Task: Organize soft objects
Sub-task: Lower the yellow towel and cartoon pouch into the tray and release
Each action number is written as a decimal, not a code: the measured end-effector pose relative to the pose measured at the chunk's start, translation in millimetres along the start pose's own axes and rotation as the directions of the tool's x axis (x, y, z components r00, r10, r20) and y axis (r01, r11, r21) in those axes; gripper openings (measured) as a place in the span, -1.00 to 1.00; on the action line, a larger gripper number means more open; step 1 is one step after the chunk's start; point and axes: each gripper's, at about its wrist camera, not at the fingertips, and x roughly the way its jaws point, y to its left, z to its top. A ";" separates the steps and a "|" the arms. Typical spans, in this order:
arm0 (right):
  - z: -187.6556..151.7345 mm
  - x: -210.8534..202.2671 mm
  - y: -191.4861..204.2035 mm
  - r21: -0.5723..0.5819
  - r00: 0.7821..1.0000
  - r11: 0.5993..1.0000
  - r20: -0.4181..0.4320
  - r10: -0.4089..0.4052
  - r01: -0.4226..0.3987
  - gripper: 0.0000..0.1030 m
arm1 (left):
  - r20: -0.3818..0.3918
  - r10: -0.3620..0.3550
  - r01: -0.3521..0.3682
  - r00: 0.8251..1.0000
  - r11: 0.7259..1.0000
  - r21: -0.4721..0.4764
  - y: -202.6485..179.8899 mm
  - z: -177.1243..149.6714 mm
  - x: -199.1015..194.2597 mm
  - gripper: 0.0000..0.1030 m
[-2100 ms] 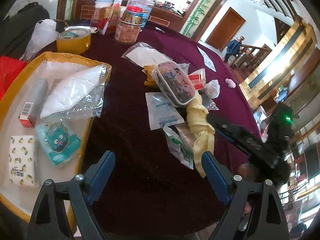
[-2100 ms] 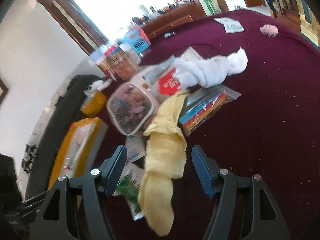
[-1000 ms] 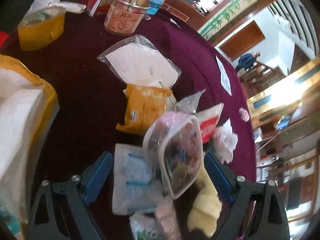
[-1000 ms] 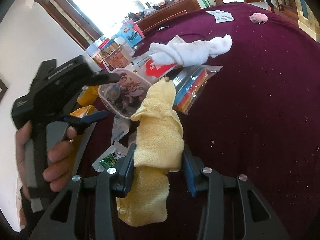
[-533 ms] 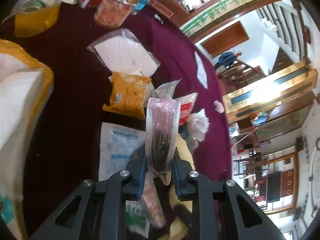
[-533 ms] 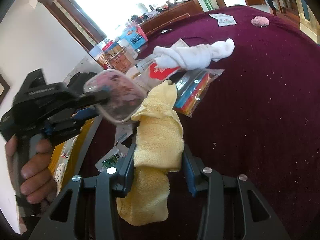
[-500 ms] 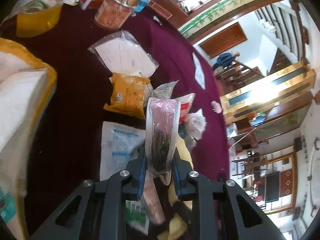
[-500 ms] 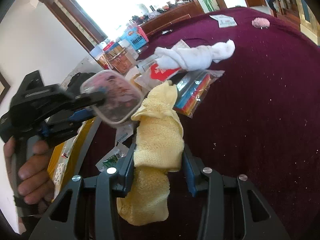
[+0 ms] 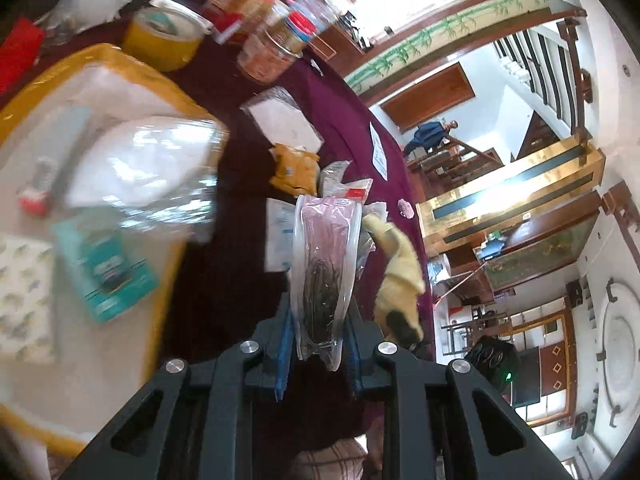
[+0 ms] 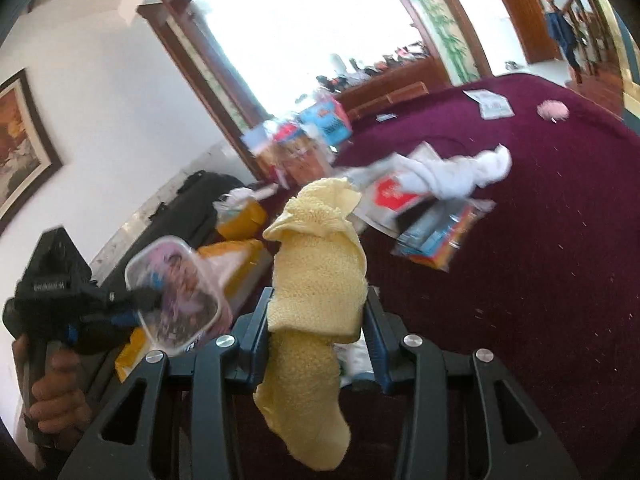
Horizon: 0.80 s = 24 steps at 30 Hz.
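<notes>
My left gripper (image 9: 319, 320) is shut on a clear plastic pouch with a pink cartoon print (image 9: 325, 264), held edge-on above the maroon table; the pouch also shows in the right wrist view (image 10: 176, 292). My right gripper (image 10: 316, 320) is shut on a yellow towel (image 10: 316, 272), lifted off the table, its ends drooping; the towel also shows in the left wrist view (image 9: 398, 276). A yellow tray (image 9: 176, 92) with packaged masks and tissue packs lies left of the left gripper.
On the table (image 10: 560, 240) lie a rolled white cloth (image 10: 456, 176), a bag of coloured items (image 10: 444, 236), a red-and-white packet (image 10: 390, 196), an orange packet (image 9: 294, 168), a pink puff (image 10: 552, 110) and paper. Jars (image 9: 272, 56) and a tape roll (image 9: 160, 40) stand at the far edge.
Both grippers have lifted and swung left toward the tray, the left carrying the pouch, the right carrying the yellow towel, which now hangs clear of the table.
</notes>
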 end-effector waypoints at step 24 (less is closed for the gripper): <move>14.7 137.4 143.0 -0.102 0.947 0.966 -0.244 0.208 -0.238 -0.21 | 0.089 0.031 -0.014 0.996 0.983 -0.185 119.6 29.4 -87.0 -0.56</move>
